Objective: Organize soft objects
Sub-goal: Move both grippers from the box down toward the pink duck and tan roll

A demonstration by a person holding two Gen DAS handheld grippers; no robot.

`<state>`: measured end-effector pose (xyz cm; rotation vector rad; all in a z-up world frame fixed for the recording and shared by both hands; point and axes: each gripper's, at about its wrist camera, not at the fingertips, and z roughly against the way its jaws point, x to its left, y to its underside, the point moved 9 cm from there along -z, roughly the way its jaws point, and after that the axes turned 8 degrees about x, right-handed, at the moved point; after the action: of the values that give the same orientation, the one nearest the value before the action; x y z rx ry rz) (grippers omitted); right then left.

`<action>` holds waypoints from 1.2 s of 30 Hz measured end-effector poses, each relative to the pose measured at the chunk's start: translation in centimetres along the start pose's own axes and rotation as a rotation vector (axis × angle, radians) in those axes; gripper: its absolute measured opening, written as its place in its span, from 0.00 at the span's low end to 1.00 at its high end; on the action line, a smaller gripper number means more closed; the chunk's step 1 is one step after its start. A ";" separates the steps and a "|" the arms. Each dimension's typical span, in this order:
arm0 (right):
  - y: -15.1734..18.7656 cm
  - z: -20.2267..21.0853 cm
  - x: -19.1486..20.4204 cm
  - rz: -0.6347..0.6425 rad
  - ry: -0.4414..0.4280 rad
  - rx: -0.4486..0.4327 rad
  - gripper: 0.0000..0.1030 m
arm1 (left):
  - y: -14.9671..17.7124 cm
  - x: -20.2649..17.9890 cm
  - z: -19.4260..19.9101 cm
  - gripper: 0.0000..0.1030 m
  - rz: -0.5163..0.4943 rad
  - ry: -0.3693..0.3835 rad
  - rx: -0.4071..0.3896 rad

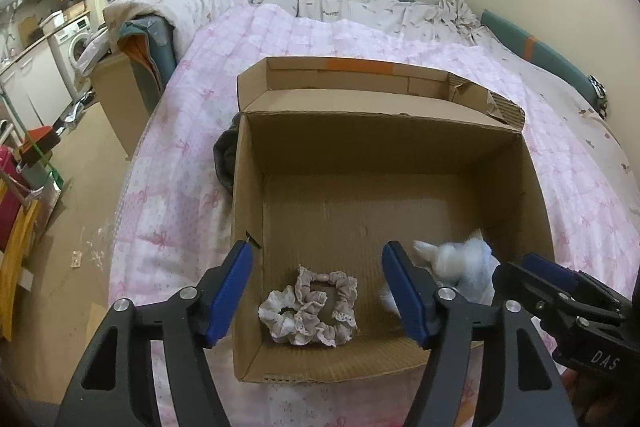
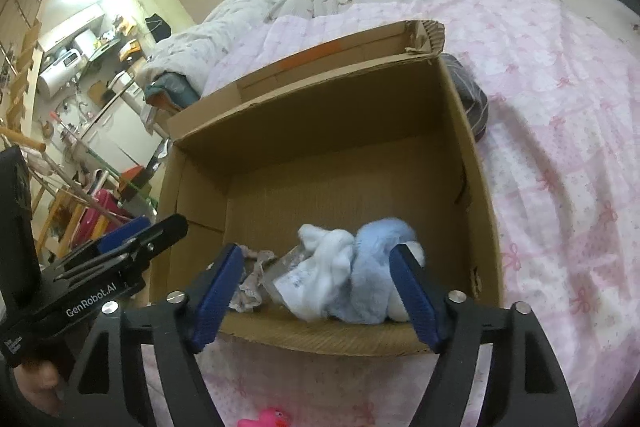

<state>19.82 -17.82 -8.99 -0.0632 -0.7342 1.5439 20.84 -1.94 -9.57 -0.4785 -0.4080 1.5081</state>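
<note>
While both hand-held grippers (image 1: 316,291) (image 2: 324,291) gape empty, cardboard box (image 1: 248,187) holds scrunchies (image 1: 308,311), fluffy toy (image 2: 360,275).

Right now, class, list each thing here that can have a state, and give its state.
Cardboard box: open, flaps up.
Scrunchies: lying loose in the box.
Blue-white plush: lying in the box, ungripped.
Left gripper: open, empty.
Right gripper: open, empty.

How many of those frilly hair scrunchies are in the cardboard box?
2, both on the box floor near its front wall: a white scrunchie on the left, touching a pinkish scrunchie beside it. The fluffy pile might hide more.
</note>
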 end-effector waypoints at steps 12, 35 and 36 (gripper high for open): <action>0.2 -0.4 -0.1 0.001 -0.002 0.024 0.79 | 0.0 0.1 0.0 0.63 0.001 -0.009 -0.003; 3.2 3.7 -0.8 -0.039 0.052 0.005 0.79 | 3.3 3.0 4.7 0.63 0.058 -0.032 -0.020; 3.4 4.0 -1.0 -0.048 0.052 0.004 0.79 | 3.8 3.1 4.9 0.63 0.063 -0.029 -0.016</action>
<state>15.07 -20.13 -7.84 -0.0815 -0.6868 1.4927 15.06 1.38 -7.63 -0.4861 -0.4314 1.5758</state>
